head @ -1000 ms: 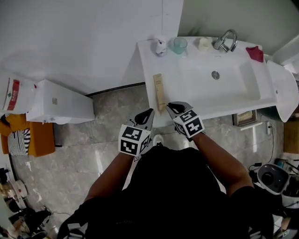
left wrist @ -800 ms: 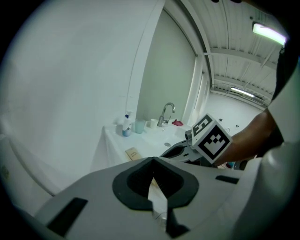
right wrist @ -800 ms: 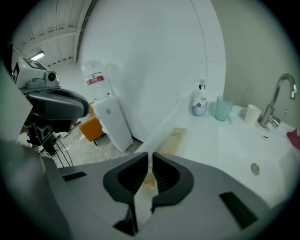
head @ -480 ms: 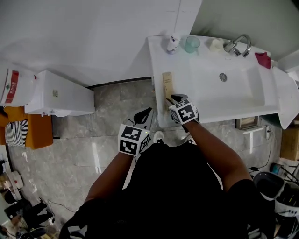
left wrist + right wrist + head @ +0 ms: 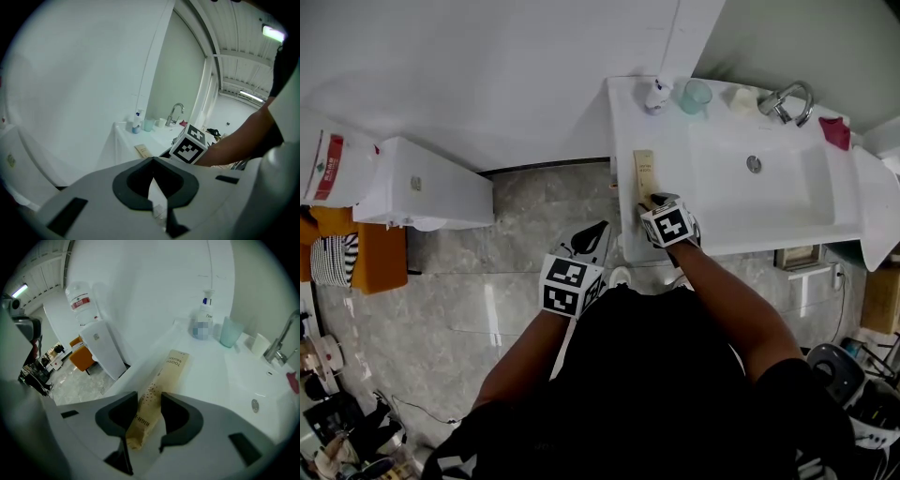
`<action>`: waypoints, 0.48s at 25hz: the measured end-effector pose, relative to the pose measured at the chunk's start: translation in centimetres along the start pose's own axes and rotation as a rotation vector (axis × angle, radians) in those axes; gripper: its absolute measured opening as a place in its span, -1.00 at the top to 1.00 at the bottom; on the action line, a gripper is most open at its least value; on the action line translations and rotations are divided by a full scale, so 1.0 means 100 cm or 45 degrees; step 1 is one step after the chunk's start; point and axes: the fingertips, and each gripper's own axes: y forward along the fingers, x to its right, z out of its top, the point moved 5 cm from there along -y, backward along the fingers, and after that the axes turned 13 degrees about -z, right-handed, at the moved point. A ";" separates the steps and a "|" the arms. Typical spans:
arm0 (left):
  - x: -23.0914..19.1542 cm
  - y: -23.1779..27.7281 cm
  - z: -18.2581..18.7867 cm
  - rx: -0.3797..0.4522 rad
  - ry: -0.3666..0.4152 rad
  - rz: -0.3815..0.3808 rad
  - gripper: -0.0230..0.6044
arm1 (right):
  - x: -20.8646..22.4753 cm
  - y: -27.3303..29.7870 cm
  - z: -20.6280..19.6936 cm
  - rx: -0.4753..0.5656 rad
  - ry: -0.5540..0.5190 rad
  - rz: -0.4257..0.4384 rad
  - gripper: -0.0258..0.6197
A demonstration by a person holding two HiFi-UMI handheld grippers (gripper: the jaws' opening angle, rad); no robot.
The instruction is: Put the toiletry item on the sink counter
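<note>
A tan toothbrush box (image 5: 645, 173) lies flat on the left ledge of the white sink counter (image 5: 623, 122). My right gripper (image 5: 659, 200) is down over its near end. In the right gripper view the box (image 5: 164, 380) runs between the jaws of the right gripper (image 5: 149, 398). The jaws have just been opening, they stand wide on either side of the box, and it rests on the counter (image 5: 201, 376). My left gripper (image 5: 591, 234) hangs over the floor left of the counter, jaws together and empty (image 5: 152, 161).
A pump bottle (image 5: 656, 94), a green cup (image 5: 696, 94) and a faucet (image 5: 787, 98) stand along the counter's back edge by the basin (image 5: 759, 187). A red item (image 5: 836, 131) lies at the far right. A white cabinet (image 5: 431, 197) and an orange chair (image 5: 366, 272) are on the left.
My right gripper has moved forward and down onto the near end of the box, and its jaws have opened around it. The left gripper has shifted a little.
</note>
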 end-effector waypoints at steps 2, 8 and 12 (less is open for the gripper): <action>0.000 -0.002 0.002 0.010 0.005 0.001 0.92 | 0.001 0.001 -0.001 -0.004 -0.005 -0.006 0.47; -0.004 -0.006 0.002 0.008 0.012 -0.001 0.92 | 0.005 -0.001 0.000 0.006 0.049 0.012 0.67; -0.002 -0.008 0.000 0.006 0.016 -0.013 0.92 | 0.008 -0.007 0.001 0.038 0.064 -0.002 0.83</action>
